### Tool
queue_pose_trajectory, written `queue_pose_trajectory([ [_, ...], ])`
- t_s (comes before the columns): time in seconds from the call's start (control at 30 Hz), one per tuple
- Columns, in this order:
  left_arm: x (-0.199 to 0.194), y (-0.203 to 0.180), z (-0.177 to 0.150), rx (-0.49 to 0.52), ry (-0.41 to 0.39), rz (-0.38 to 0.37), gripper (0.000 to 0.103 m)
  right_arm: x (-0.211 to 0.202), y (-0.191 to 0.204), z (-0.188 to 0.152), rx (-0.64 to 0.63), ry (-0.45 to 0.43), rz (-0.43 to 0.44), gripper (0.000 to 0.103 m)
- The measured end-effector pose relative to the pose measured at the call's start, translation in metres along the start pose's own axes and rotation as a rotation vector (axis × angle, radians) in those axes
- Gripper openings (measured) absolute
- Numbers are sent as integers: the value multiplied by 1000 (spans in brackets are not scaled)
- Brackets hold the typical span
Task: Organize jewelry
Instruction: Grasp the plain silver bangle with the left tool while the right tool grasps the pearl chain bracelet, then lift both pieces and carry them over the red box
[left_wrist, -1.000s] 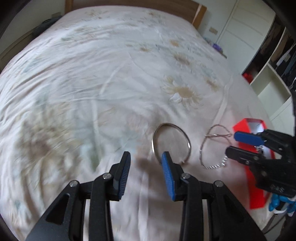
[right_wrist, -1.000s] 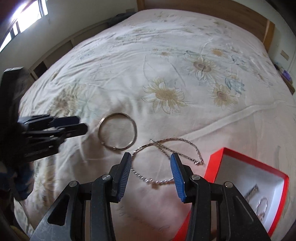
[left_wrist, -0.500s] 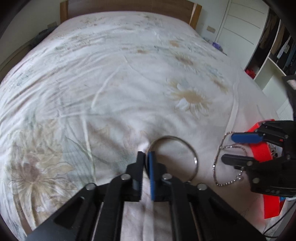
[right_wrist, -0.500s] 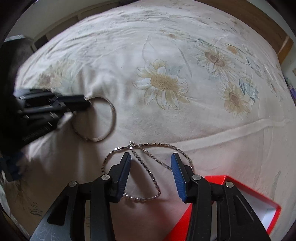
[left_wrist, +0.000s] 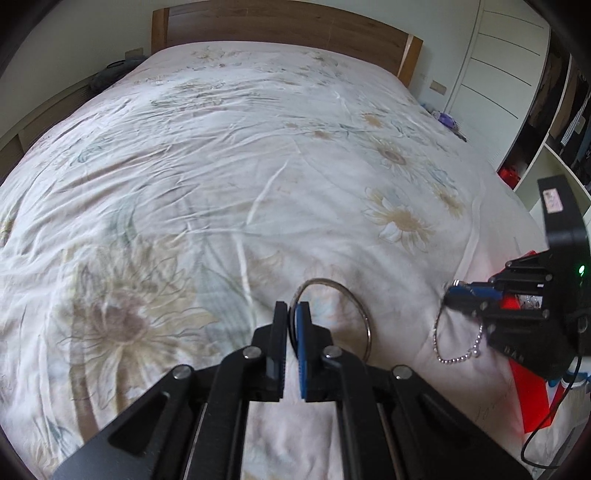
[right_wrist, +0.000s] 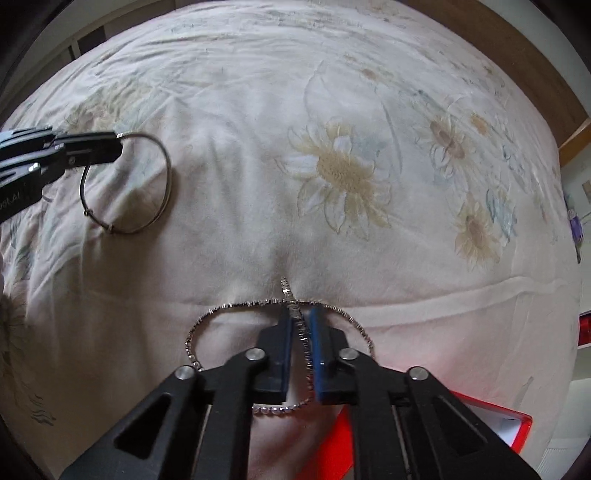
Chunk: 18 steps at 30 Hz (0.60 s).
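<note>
Two grippers down on flower-printed cream bedspread. Leftmost, left gripper pinched shut on thin round silver wire bangle, hoop lying flat on fabric. Further right, right gripper clamped onto sparkling silver chain bracelet, strand caught between blue pads, loops spread either side on cloth. Red cardboard box with white lining at far right edge. Wooden headboard and white wardrobe doors caught only by left wrist view; bangle clasp visible only from right wrist view.
</note>
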<state>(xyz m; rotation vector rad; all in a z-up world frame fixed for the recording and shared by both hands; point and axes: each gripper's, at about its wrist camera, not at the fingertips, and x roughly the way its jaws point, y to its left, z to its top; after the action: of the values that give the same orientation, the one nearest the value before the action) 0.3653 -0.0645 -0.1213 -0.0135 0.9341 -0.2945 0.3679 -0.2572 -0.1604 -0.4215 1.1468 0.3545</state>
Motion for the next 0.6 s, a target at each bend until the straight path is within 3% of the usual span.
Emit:
queue_pose_trajectory([
  [0.23,-25,5,-4,-13,-13,15,4,-40,-7,-2,76,-141,42,4],
  [0.4,-55,1,-6,-9,-31,30,4,-92,-8,-2,140,-252,72,2],
  [0.6,-92,-4,-5,-14,-68,36,4,-125,-6,-4,137,-268,53,3],
])
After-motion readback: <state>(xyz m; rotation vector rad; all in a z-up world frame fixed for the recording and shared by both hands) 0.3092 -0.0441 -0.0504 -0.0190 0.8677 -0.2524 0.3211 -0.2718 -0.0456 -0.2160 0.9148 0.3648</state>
